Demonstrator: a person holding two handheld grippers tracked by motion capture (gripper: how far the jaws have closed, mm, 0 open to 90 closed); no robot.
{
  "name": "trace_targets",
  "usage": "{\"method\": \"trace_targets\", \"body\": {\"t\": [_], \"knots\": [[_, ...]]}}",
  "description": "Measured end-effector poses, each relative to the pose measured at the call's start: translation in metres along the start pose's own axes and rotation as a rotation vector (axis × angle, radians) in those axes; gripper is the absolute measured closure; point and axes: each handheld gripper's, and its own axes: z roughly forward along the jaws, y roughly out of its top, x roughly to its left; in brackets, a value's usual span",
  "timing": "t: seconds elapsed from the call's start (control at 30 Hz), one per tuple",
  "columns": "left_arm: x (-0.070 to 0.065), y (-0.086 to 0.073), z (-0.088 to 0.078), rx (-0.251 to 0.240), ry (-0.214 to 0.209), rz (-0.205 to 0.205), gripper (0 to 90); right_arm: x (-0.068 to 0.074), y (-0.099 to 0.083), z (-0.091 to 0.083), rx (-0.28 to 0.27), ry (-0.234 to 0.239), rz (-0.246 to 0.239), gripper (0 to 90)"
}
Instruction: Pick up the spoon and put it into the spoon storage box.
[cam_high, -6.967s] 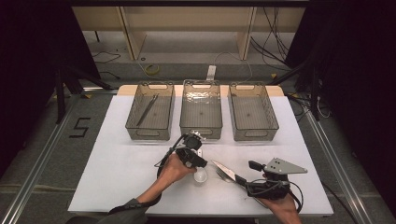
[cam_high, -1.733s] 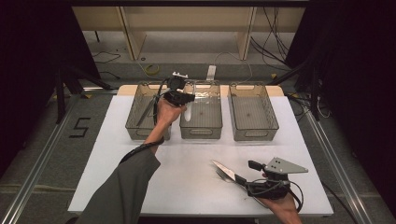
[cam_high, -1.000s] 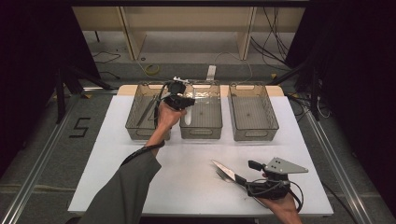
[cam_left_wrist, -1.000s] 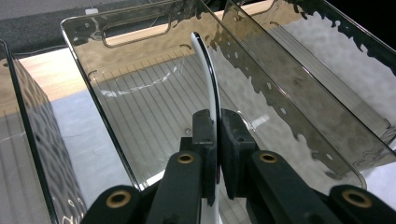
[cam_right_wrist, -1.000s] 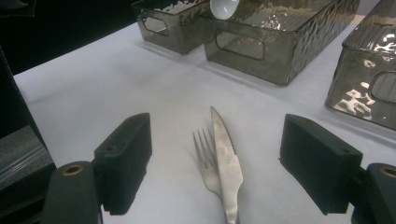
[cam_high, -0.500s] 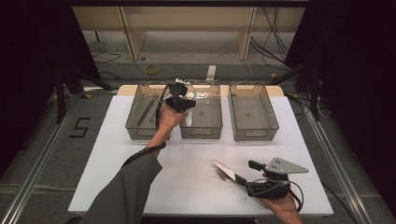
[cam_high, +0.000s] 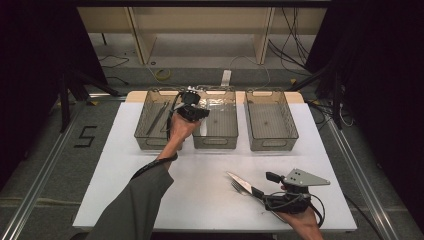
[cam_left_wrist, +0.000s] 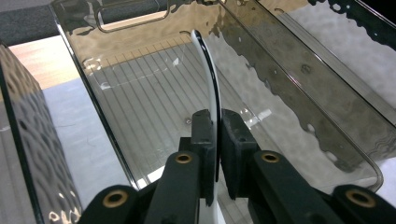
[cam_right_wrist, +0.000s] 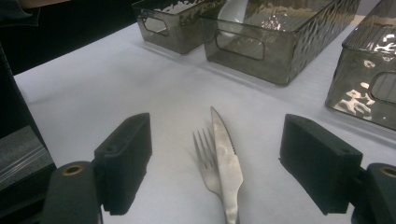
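Left tongs (cam_high: 196, 111): held above the middle bin (cam_high: 216, 141), at its near left side, in the high view; the jaws have just been opening slightly, yet the pads are still seen pressed on a white spoon (cam_left_wrist: 208, 84) in the left gripper view.
White spoon: gripped edge-on between the two pads, its length rising ahead of them over the ribbed floor of the middle bin.
Right tongs (cam_right_wrist: 224, 163): spread wide, grasping nothing; held low over the counter (cam_high: 200, 175) at its near right corner, with the grey plate on top seen in the high view.
Fork (cam_right_wrist: 204, 154) and knife (cam_right_wrist: 226, 154): lying side by side and touching on the counter, between the open jaws but clear of both pads; tines and blade tip point toward the bins.
Left bin (cam_high: 150, 140): a long dark utensil (cam_high: 158, 117) is seen lying in it; what kind cannot be told.
Right bin (cam_high: 272, 142): standing just beside the middle bin at the far side of the counter.
Person's left sleeve (cam_high: 135, 205): reaching from the bottom edge toward the bins.
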Motion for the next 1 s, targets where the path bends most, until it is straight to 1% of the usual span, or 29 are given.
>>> {"method": "trace_targets", "body": {"t": [0.03, 0.17, 0.23, 0.33, 0.37, 0.43, 0.5, 0.53, 0.6, 0.63, 0.7, 0.73, 0.8, 0.87, 0.93, 1.0], "knots": [[0.0, 0.001, 0.0, -0.006, -0.004, -0.005, 77.2, 0.0, 0.0, 0.0, 0.001, -0.001, -0.001, 25.9], [-0.001, 0.004, -0.007, -0.008, -0.002, 0.007, 73.5, 0.0, 0.0, -0.001, 0.002, -0.001, 0.001, 25.9], [0.0, 0.005, -0.011, -0.009, -0.012, -0.007, 68.7, 0.0, 0.0, -0.001, 0.001, -0.001, 0.001, 25.9], [0.0, 0.007, -0.019, -0.009, -0.023, -0.013, 63.7, 0.0, 0.0, -0.001, 0.002, -0.003, 0.001, 25.8], [0.0, 0.008, -0.022, -0.007, -0.034, -0.015, 61.8, 0.0, 0.0, 0.0, -0.001, -0.003, 0.002, 25.8], [0.0, 0.008, -0.029, -0.009, -0.063, -0.033, 57.3, 0.0, 0.0, 0.0, 0.002, -0.005, 0.001, 25.8], [0.0, 0.007, -0.035, -0.01, -0.073, -0.039, 52.3, 0.0, 0.0, 0.0, 0.005, -0.007, 0.002, 25.7], [-0.001, 0.006, -0.039, -0.02, -0.085, -0.052, 51.1, 0.0, 0.0, 0.0, 0.006, -0.008, 0.003, 25.7], [-0.001, 0.004, -0.045, -0.019, -0.1, -0.059, 47.0, 0.0, 0.0, -0.001, 0.004, -0.01, 0.003, 25.7], [-0.001, 0.003, -0.049, -0.021, -0.106, -0.063, 44.7, 0.0, 0.0, 0.0, 0.003, -0.011, 0.004, 25.6], [0.0, -0.002, -0.057, -0.018, -0.121, -0.052, 41.5, -0.001, 0.0, 0.0, 0.013, -0.012, 0.005, 25.6], [0.0, -0.005, -0.06, -0.025, -0.123, -0.056, 40.0, -0.002, 0.0, 0.0, 0.022, -0.015, 0.009, 25.5], [0.0, -0.012, -0.067, -0.021, -0.132, -0.056, 37.6, -0.002, 0.0, 0.002, 0.047, -0.018, 0.008, 25.3], [0.002, -0.019, -0.073, -0.02, -0.136, -0.047, 35.8, -0.002, 0.0, 0.003, 0.064, -0.02, 0.009, 25.2], [0.003, -0.027, -0.081, -0.028, -0.14, -0.047, 34.0, -0.002, 0.001, 0.003, 0.073, -0.02, 0.01, 25.3], [0.004, -0.034, -0.087, -0.046, -0.146, -0.049, 33.0, -0.003, 0.003, 0.003, 0.082, -0.018, 0.011, 25.3]]}}
